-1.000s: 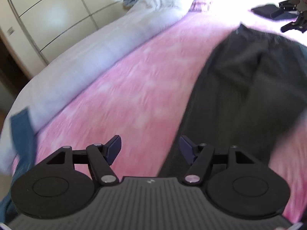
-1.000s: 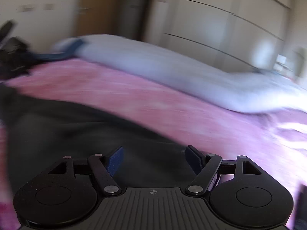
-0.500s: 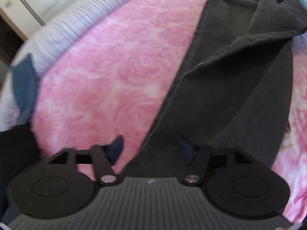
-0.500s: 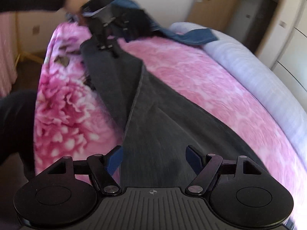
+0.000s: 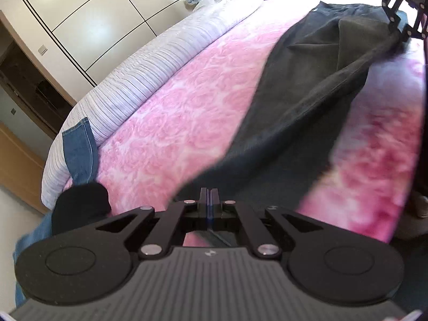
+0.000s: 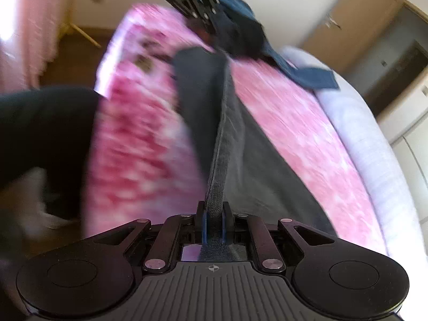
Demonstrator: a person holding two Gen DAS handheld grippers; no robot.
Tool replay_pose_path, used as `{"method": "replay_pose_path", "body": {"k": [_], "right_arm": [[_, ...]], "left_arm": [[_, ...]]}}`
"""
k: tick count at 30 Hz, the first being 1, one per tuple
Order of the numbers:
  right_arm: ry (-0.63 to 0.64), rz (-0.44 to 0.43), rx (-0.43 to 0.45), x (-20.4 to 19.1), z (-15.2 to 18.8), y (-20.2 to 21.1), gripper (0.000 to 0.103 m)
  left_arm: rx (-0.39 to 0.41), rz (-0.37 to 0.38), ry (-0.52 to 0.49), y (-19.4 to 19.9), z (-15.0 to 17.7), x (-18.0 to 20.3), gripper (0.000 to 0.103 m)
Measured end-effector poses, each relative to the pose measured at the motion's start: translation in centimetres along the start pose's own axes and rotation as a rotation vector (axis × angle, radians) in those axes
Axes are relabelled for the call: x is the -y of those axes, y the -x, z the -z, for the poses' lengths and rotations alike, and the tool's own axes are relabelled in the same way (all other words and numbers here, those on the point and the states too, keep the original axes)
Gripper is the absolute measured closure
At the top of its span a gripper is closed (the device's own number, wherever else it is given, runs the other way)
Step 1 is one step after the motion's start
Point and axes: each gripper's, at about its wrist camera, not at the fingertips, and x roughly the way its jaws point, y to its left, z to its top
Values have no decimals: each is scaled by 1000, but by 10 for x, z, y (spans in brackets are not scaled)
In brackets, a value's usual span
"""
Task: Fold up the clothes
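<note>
Dark grey denim, faded and thick at the seams: a pair of trousers [image 5: 302, 101] lies stretched along a pink flowered bedspread [image 5: 171, 123], near the bed's near edge. In the left wrist view the garment runs as one long band from the near centre to the far right, with one panel folded over itself at the far end. A seamed edge is lifted off the bed and pulled taut between the two tools.

The left gripper [image 5: 208, 200] points downward at the near end, its jaws together on a thin edge of the trousers. The right gripper [image 6: 213, 222] also tilts downward; its jaws are closing, pinched on the thick seam that rises between them. Each tool shows at the far end of the other's view.

A striped pale quilt [image 5: 149, 72] lies along the far side, with blue jeans [image 5: 79, 149] draped at its left end.
</note>
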Motion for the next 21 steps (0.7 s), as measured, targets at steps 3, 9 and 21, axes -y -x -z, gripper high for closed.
{"method": "replay_pose_path", "body": {"k": [3,9,21], "right_arm": [[37,-64,-24,-36,10,15,95],[47,-135,-110,-75,38,9,94],[-42,-221,45,-56,6,21,59]], "left_arm": [[-34,-21,-11,13,10,12,99],[-72,-12,64,12,13,-16,81],[-155,112,693,-85,36,-100,50]]}}
